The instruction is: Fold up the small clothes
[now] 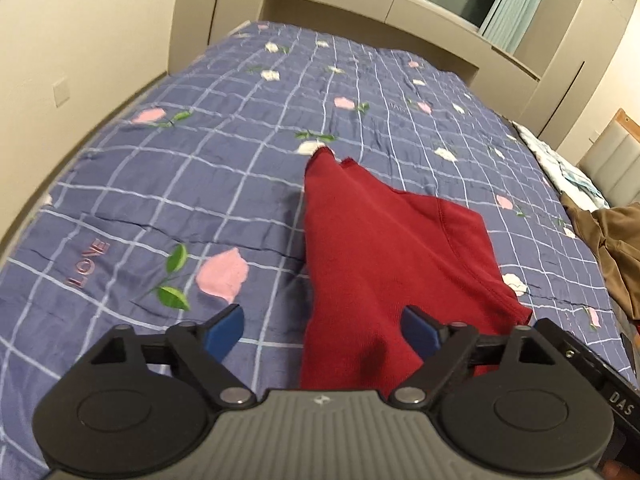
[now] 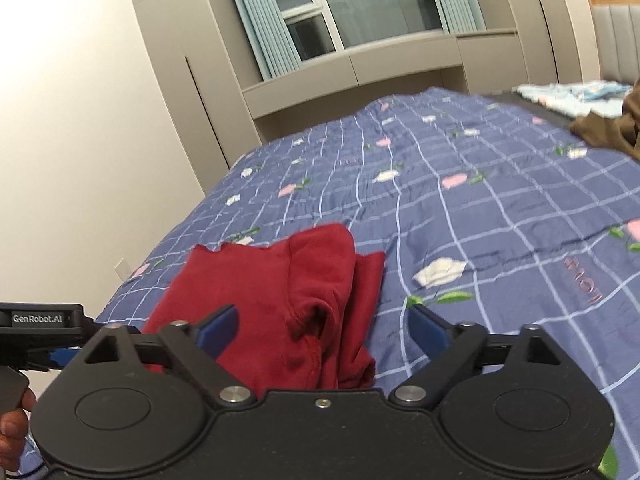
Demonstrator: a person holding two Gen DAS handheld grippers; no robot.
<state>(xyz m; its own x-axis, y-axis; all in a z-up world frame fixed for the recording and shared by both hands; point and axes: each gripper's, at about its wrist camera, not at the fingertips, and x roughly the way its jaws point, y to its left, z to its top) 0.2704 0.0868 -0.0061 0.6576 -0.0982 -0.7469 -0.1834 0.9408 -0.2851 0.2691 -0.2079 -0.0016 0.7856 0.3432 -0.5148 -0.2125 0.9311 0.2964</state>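
Your left gripper [image 1: 322, 330] has its blue pads spread wide, pressing on nothing. The red garment [image 1: 372, 248] lies on the bed right in front of it: its near end runs in between the two pads, closer to the right-hand pad [image 1: 420, 334], while the left-hand pad sits over bare quilt. From there the cloth stretches away from you, narrowing to a point.

Your right gripper [image 2: 322, 330] also stands wide apart and empty. In its view the same red garment [image 2: 276, 292] lies bunched under and between the fingers, toward the left pad [image 2: 218, 330]; the right pad hangs over the quilt, beside the cloth's edge. The body of the left gripper shows at the left edge, just beside the cloth.

The blue checked quilt [image 1: 160, 184] with pink and white flowers spreads beyond. Farther off lies a brown garment [image 1: 612, 248], then pale folded clothes [image 2: 568, 94], then the curtained window [image 2: 360, 4].
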